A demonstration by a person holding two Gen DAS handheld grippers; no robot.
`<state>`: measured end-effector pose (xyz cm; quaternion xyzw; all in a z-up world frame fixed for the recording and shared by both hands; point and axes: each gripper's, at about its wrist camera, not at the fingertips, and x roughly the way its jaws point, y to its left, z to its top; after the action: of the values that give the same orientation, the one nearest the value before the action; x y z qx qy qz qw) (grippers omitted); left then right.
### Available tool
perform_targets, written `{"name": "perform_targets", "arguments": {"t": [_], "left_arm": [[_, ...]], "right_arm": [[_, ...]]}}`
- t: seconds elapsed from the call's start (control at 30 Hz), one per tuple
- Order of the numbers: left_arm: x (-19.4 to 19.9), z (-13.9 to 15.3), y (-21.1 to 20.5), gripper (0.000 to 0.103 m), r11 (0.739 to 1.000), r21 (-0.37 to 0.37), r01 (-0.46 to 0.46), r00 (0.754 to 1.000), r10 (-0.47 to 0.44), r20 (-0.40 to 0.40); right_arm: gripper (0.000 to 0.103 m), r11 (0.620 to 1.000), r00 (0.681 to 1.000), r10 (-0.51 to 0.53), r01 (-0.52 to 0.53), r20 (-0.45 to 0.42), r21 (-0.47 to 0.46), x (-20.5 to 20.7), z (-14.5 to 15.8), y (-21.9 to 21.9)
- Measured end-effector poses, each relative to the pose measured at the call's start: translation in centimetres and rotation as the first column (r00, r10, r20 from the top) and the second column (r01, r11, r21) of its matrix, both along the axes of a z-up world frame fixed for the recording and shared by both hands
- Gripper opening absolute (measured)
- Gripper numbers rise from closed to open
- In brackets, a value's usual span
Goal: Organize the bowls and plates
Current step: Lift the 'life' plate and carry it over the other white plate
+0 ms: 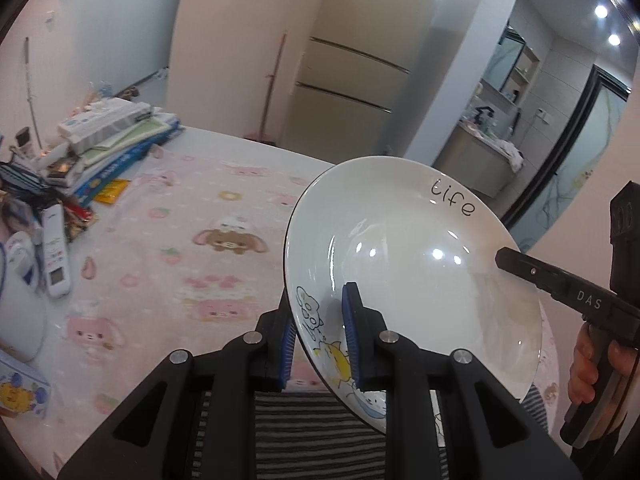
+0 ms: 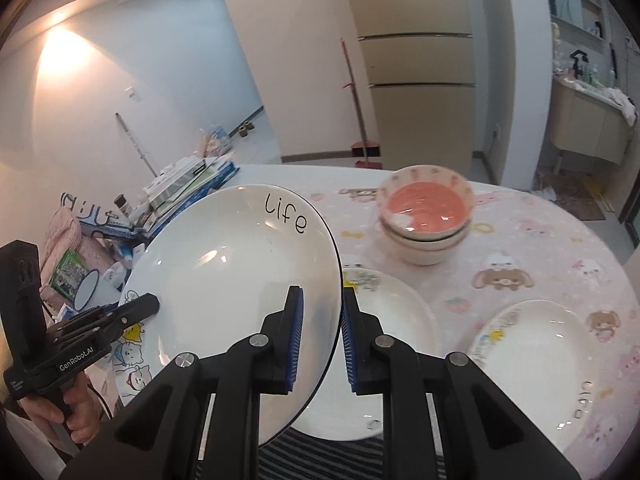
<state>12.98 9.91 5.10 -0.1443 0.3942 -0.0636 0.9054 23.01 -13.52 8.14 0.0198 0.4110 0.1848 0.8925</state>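
Note:
A white deep plate (image 1: 400, 256) (image 2: 240, 276), marked "life" and printed with cartoon animals, hangs tilted above the table, held by both grippers. My left gripper (image 1: 320, 320) is shut on its near rim, one blue pad on each face. My right gripper (image 2: 322, 320) is shut on the opposite rim. Each gripper also shows in the other's view: a right finger (image 1: 516, 262) lies on the plate's far edge, and the left fingers (image 2: 136, 310) sit by the animal print. Below lie two more white plates (image 2: 396, 320) (image 2: 540, 352) and a stack of pink bowls (image 2: 426, 220).
The round table wears a pink cartoon tablecloth (image 1: 192, 216) (image 2: 520, 248). A pile of books and boxes (image 1: 112, 132), a white remote (image 1: 56, 256) and small clutter fill its left side. A fridge (image 2: 420, 80) and a broom (image 2: 356, 92) stand behind it. A hand (image 2: 72, 412) grips the left handle.

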Motion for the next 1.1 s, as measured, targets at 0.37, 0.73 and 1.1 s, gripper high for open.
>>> {"name": "perform_targets", "arguments": {"t": [0.37, 0.73, 1.1], "left_arm": [[1.9, -1.6, -6.0, 0.019, 0.994, 0.057, 0.092, 0.994, -0.088, -0.059], [2.9, -6.6, -6.0, 0.019, 0.990, 0.107, 0.090, 0.984, -0.072, -0.165], [4.2, -8.7, -6.6, 0.021, 0.978, 0.181, 0.101, 0.977, -0.064, -0.202]], "right_arm": [[0.020, 0.995, 0.995, -0.090, 0.093, -0.048, 0.046, -0.5, -2.6, -7.1], [0.020, 0.997, 0.987, -0.070, 0.076, -0.147, 0.031, 0.3, -8.6, -6.3], [0.020, 0.994, 0.989, -0.106, 0.106, -0.099, -0.004, -0.2, -11.0, -5.9]]}}
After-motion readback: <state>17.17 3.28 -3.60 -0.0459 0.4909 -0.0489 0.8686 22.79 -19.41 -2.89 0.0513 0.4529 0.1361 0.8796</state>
